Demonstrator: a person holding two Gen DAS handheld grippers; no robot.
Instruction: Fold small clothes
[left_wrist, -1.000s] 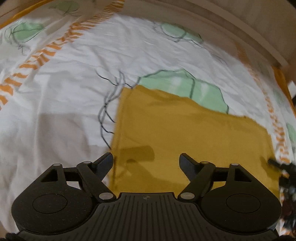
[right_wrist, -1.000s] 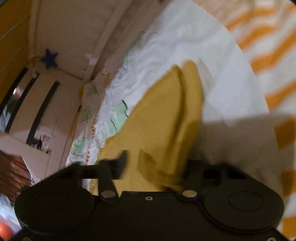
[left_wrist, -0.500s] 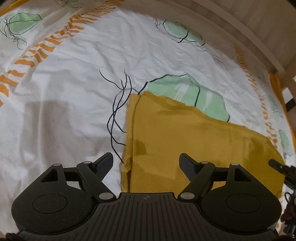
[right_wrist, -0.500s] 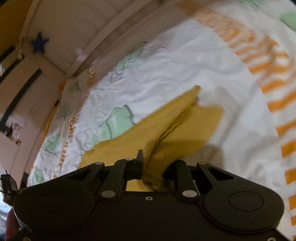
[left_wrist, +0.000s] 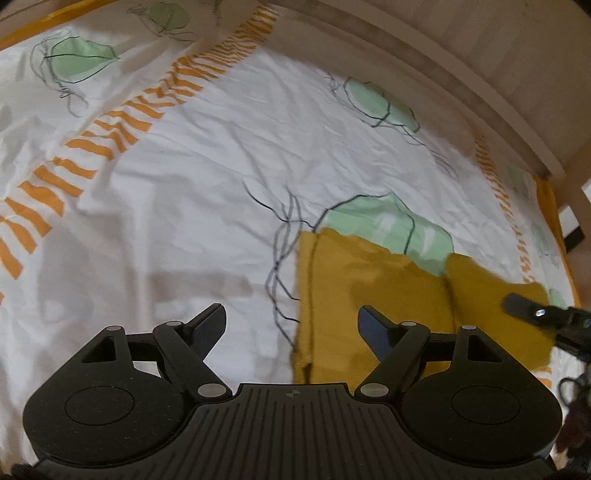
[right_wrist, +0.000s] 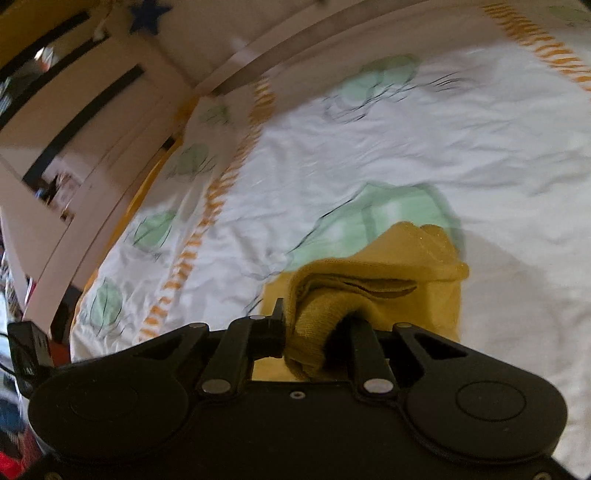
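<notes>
my right hand-held gripper (right_wrist: 317, 332) pinches a bunched corner of the mustard garment (left_wrist: 369, 295) lying on the leaf-printed bedsheet (left_wrist: 221, 184), my left hand-held gripper (left_wrist: 291, 325) wide and empty beside it.

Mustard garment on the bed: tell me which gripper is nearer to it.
Right. The right gripper is shut on a bunched edge of the mustard garment, lifting it. The left gripper hovers open above the garment's other edge over the bedsheet, touching nothing.

The bed (left_wrist: 221, 177) is viewed closely and obliquely downward from each hand-held gripper, with the mustard garment (left_wrist: 369, 280) (right_wrist: 406, 266) shared by both views.
</notes>
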